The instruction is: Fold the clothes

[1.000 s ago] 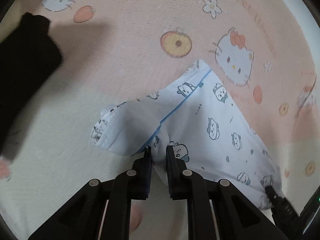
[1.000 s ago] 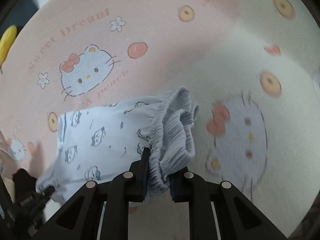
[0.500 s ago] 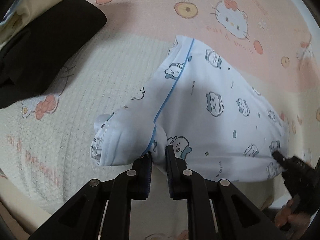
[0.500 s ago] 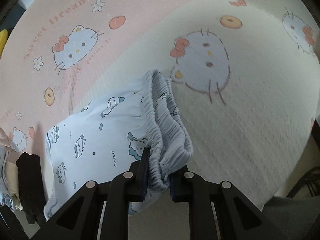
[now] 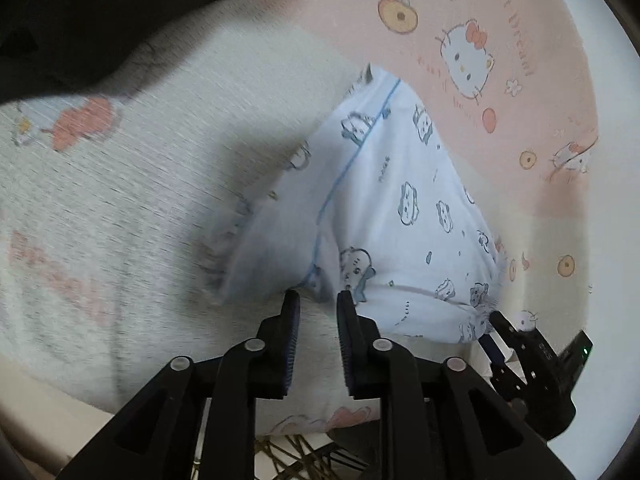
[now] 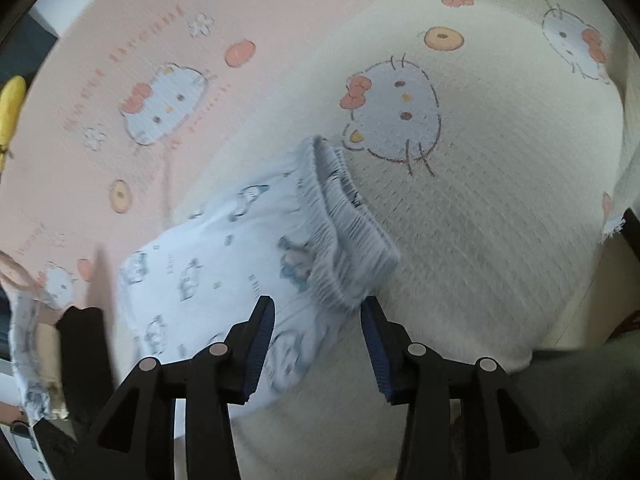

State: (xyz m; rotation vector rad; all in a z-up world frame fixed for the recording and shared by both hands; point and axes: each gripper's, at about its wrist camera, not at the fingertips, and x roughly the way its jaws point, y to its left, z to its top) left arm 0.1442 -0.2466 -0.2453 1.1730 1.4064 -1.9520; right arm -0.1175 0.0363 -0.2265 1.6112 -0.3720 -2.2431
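A pair of pale blue printed shorts [image 5: 384,216] lies folded on the Hello Kitty blanket [image 5: 120,200]. In the right wrist view the gathered waistband [image 6: 340,248] of the shorts [image 6: 224,272] points toward me. My left gripper [image 5: 318,300] is open, its jaws a little apart, just at the near edge of the cloth with nothing between them. My right gripper [image 6: 318,308] is wide open, jaws on either side of the waistband end, not clamping it. The right gripper also shows in the left wrist view [image 5: 520,344].
A dark garment [image 5: 100,12] lies at the far left of the blanket. A stack of clothes [image 6: 44,352] sits at the left edge of the right wrist view. A yellow object [image 6: 10,108] is off the blanket's far left. The bed edge [image 5: 60,420] is close below.
Both grippers have opened and let go of the shorts, which now rest on the blanket. Both have drawn back slightly toward the near edge.
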